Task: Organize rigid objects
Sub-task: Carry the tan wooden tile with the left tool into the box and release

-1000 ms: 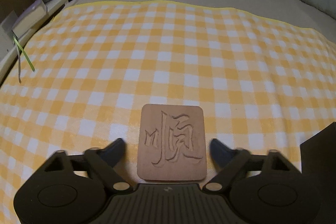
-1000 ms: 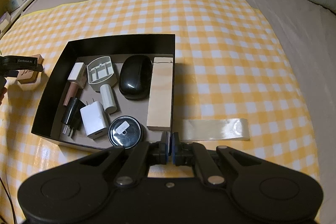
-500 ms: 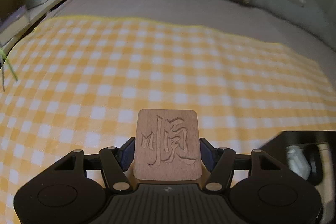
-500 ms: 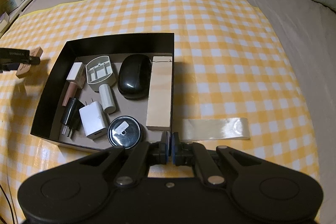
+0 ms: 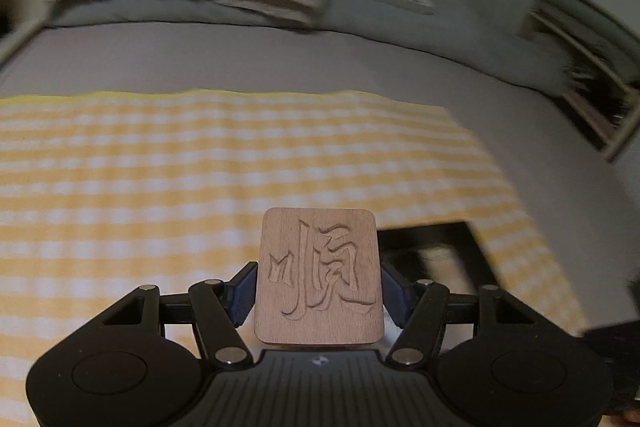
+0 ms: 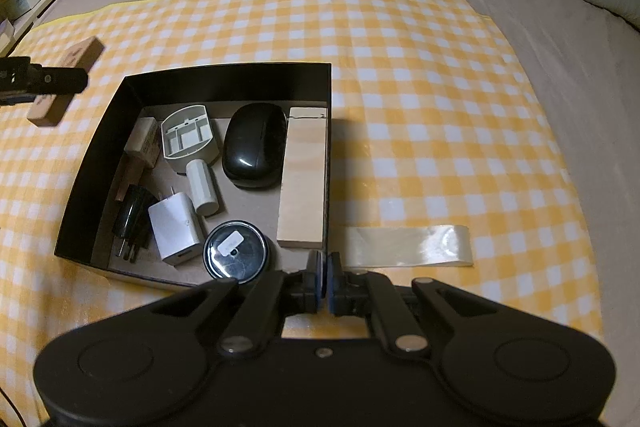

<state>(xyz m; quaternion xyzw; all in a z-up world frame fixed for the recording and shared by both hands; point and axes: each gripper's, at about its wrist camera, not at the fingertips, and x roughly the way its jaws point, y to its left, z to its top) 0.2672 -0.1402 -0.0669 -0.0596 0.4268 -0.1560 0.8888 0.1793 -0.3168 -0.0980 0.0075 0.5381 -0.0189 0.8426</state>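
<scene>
Gingham cloth (image 6: 420,75) below; left gripper (image 5: 318,287) clamped the stiff, light-looking wooden tile (image 5: 318,275) by its side edges, right gripper (image 6: 323,277) closed empty near box (image 6: 228,79).

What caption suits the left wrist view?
Left gripper holds a carved wooden tile above the yellow checked cloth.

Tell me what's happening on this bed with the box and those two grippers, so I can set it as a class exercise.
A person is sorting small hard items into a black box on a checked cloth. The left gripper is shut on a carved wooden tile, held off the cloth, left of the box. The right gripper is shut and empty at the box's near edge. Inside lie a black mouse, a wood block, chargers and a round tin.
</scene>
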